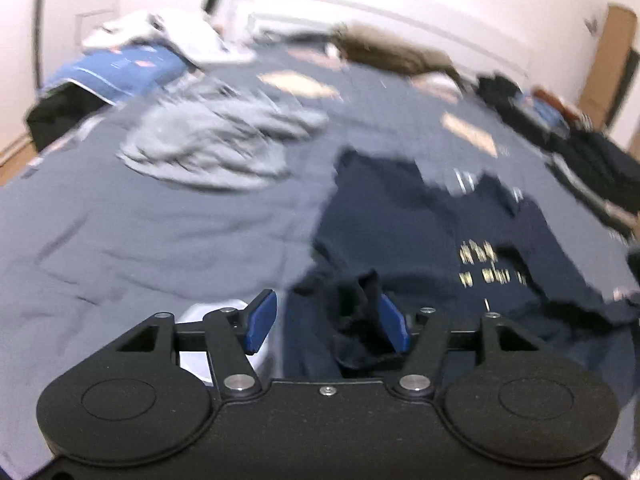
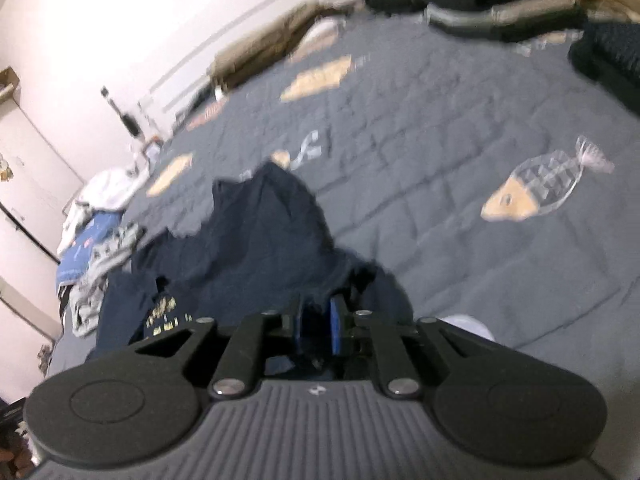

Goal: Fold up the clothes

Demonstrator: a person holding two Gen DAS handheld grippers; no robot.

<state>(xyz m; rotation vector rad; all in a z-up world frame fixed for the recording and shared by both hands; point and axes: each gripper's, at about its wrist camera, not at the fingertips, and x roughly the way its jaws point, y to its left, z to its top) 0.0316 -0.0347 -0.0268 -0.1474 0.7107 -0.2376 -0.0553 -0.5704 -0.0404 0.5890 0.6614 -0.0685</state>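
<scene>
Navy T-shirt (image 1: 420, 240) was spread on the grey quilted bed (image 1: 160, 220) so it could be folded; the left gripper (image 1: 328, 320) fingers stood apart, a bunched edge loose between them; the right gripper (image 2: 318, 328) fingers were nearly together, seemingly pinching fabric to keep the hem taut

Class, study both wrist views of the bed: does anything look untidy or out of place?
Yes. The navy T-shirt lies rumpled, not flat, and a grey garment sits crumpled on the bedspread behind it.

Two grippers (image 1: 328, 320) (image 2: 316, 328) — one navy shirt (image 1: 400, 216), one grey garment (image 1: 216, 144)
</scene>
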